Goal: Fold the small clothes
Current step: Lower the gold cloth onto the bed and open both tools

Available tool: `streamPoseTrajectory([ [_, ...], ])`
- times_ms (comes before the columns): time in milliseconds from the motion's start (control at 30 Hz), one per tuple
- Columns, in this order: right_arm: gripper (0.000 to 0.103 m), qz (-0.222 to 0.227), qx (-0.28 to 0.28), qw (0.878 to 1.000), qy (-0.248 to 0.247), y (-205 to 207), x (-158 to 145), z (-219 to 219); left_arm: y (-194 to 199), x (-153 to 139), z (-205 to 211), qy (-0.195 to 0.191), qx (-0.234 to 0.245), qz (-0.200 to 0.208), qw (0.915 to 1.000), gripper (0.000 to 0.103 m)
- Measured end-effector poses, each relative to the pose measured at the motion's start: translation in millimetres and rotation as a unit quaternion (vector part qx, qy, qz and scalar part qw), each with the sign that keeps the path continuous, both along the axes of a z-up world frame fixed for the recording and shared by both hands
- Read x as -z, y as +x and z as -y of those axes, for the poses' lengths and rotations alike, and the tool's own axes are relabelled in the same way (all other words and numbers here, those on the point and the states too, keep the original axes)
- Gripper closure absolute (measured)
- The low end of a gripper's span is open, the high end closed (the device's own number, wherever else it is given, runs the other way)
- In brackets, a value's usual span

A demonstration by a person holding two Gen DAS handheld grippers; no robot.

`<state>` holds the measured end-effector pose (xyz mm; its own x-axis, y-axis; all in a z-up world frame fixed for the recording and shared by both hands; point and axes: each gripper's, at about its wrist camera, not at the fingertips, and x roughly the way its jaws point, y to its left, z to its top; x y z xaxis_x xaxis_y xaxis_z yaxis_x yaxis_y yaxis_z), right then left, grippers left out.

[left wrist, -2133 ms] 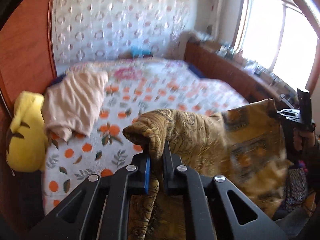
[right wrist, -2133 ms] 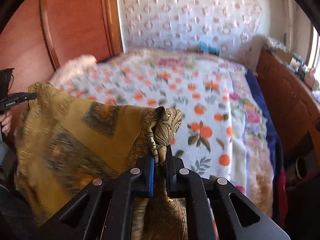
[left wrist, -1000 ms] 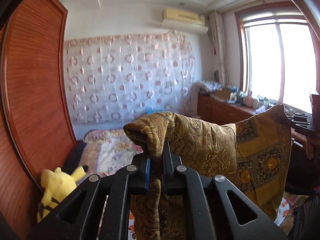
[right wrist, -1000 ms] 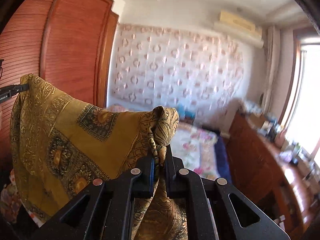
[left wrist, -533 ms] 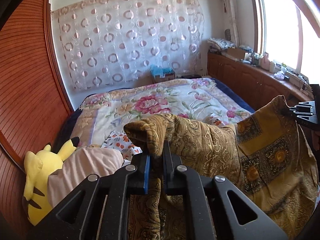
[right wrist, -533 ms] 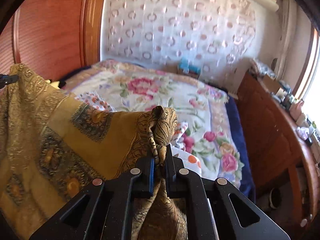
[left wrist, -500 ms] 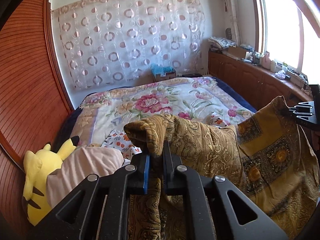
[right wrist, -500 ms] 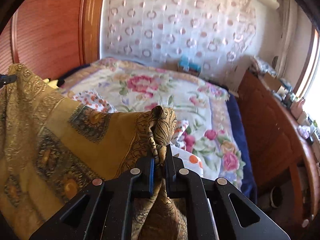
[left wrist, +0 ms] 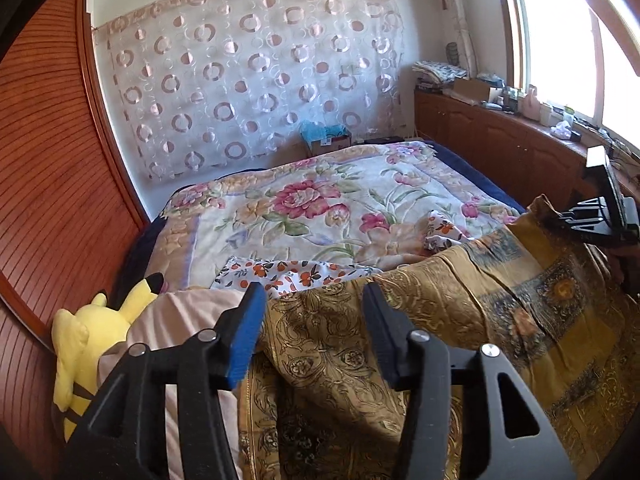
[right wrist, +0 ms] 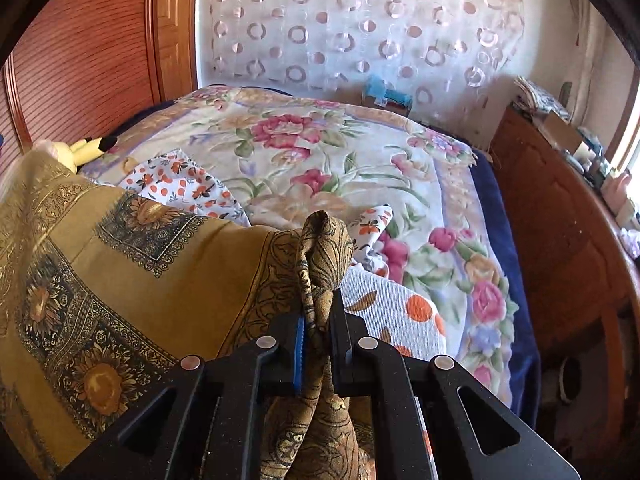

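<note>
At the near edge of the bed (left wrist: 328,216), a gold scarf (left wrist: 520,292) drapes down. Left gripper (left wrist: 314,328) jaws opening, cloth loose btwn them; right gripper (right wrist: 318,332) opening too, corner still pinched. Likely laying-out step; next: release, smooth.

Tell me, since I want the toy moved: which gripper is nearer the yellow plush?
Left. The yellow plush lies just beside the left gripper; the right gripper is across the mustard scarf.

Left black plastic two-finger gripper (left wrist: 314,330) with blue pad, silver screw heads, triangular cut-outs, right black gripper (right wrist: 319,326) alike
</note>
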<state>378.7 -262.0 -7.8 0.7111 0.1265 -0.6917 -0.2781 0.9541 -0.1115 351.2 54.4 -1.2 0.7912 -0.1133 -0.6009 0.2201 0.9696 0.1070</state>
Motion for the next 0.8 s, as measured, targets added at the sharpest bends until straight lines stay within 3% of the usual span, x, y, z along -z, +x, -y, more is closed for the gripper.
streamPoseTrajectory([
  [67, 0.082, 0.003, 0.008, 1.0, 0.006, -1, -1, 1, -7, -2, 1, -0.004, 0.01, -0.001, 0.9999, 0.031],
  [167, 0.062, 0.013, 0.018, 1.0, 0.022, -8, -6, 5, -25, 0, 7, -0.013, 0.027, -0.01, 0.9995, 0.026],
  [267, 0.054, 0.021, 0.014, 0.999, 0.034, -30, -18, 6, -42, 6, 12, -0.02, 0.036, -0.02, 0.999, 0.026],
  [533, 0.053, -0.004, -0.018, 0.998, 0.057, -125, -12, 0, -77, 41, 4, -0.009, 0.022, -0.056, 0.9982, 0.026],
  [633, 0.053, -0.038, -0.025, 0.996, 0.076, -152, 5, 0, -73, 54, -11, -0.021, 0.008, -0.087, 0.9959, 0.043],
  [800, 0.053, -0.062, -0.019, 0.995, 0.078, -170, 30, 5, -58, 70, -18, -0.035, -0.009, -0.121, 0.992, 0.05],
])
